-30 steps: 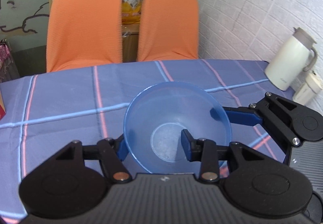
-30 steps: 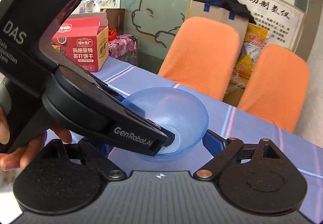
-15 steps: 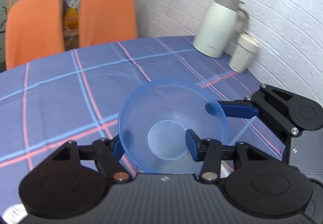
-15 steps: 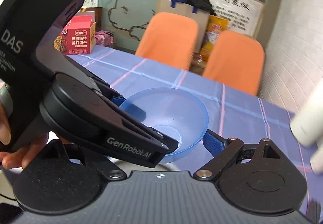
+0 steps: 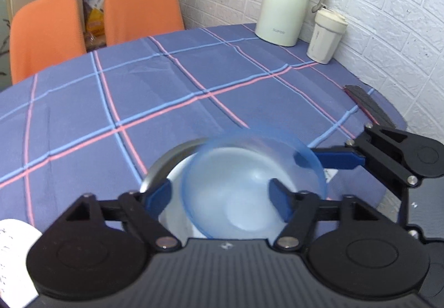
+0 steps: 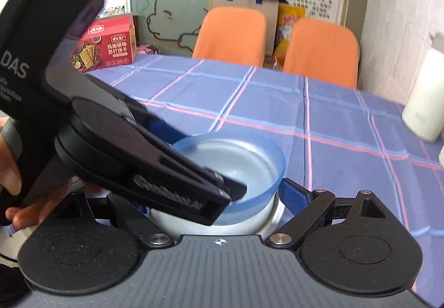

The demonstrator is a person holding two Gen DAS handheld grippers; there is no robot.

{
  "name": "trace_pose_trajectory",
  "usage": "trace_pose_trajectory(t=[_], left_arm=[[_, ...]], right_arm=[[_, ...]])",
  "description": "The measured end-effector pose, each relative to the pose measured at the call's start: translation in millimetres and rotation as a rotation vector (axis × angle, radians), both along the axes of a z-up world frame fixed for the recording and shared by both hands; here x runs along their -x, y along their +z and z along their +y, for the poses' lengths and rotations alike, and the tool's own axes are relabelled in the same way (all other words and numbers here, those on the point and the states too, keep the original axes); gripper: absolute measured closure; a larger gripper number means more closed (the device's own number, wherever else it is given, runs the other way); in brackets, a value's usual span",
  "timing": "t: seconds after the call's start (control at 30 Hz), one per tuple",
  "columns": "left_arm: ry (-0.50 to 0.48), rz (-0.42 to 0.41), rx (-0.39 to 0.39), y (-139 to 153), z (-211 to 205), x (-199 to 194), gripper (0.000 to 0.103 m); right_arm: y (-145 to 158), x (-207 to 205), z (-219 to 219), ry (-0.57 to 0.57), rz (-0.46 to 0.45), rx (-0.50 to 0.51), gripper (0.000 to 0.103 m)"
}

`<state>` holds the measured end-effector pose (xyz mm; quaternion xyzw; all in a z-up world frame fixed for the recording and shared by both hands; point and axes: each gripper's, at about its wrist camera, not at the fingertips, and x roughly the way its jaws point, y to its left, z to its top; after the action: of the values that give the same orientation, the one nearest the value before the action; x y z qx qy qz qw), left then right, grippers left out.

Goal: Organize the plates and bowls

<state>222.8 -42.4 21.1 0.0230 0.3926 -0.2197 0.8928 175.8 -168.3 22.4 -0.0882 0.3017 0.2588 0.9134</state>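
Observation:
A translucent blue bowl (image 5: pixel 249 191), blurred and tilted, sits in the mouth of a steel bowl (image 5: pixel 155 166) with a pale inside, on the checked tablecloth. My left gripper (image 5: pixel 219 195) is open: its right finger is inside the blue bowl, and its left finger stands clear of the rim. In the right wrist view the blue bowl (image 6: pixel 249 158) rests on the steel bowl (image 6: pixel 269 213). My right gripper (image 6: pixel 219 201) is spread wide around both bowls. Its right finger (image 6: pixel 294 194) is beside the rim, and the left gripper's body hides its left finger.
A white jug (image 5: pixel 288 3) and a lidded cup (image 5: pixel 326 36) stand at the far right by the brick wall. A dark flat strip (image 5: pixel 366 105) lies at the table's right edge. A red cracker box (image 6: pixel 108 44) stands far left. Two orange chairs (image 5: pixel 138 5) stand behind.
Both grippers swung right with the blue bowl and came over the steel bowl. My left gripper's fingers spread wider, and the bowl's rim came away from the left finger.

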Motion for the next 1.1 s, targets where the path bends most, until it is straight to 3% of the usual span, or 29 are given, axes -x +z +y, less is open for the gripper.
trace_pose_trajectory(t=[0.13, 0.3, 0.63, 0.83, 1.1], left_arm=[[0.005, -0.02, -0.03, 3, 8, 6, 0.028], [0.04, -0.021, 0.027, 7, 32, 24, 0.028], [0.146, -0.088, 0.068, 17, 35, 42, 0.027], [0.197, -0.09, 0.064, 14, 38, 38, 0.025], [0.227, -0.047, 0.078, 6, 45, 19, 0.025]], right_arm=[[-4, 12, -12, -0.029, 0.021, -0.022, 0.023], [-9, 41, -31, -0.094, 0.034, -0.076, 0.023], [-18, 72, -36, -0.285, -0.047, -0.218, 0.022], [-22, 58, -33, -0.307, -0.034, -0.161, 0.022], [-23, 33, -37, -0.342, 0.01, -0.225, 0.022]])
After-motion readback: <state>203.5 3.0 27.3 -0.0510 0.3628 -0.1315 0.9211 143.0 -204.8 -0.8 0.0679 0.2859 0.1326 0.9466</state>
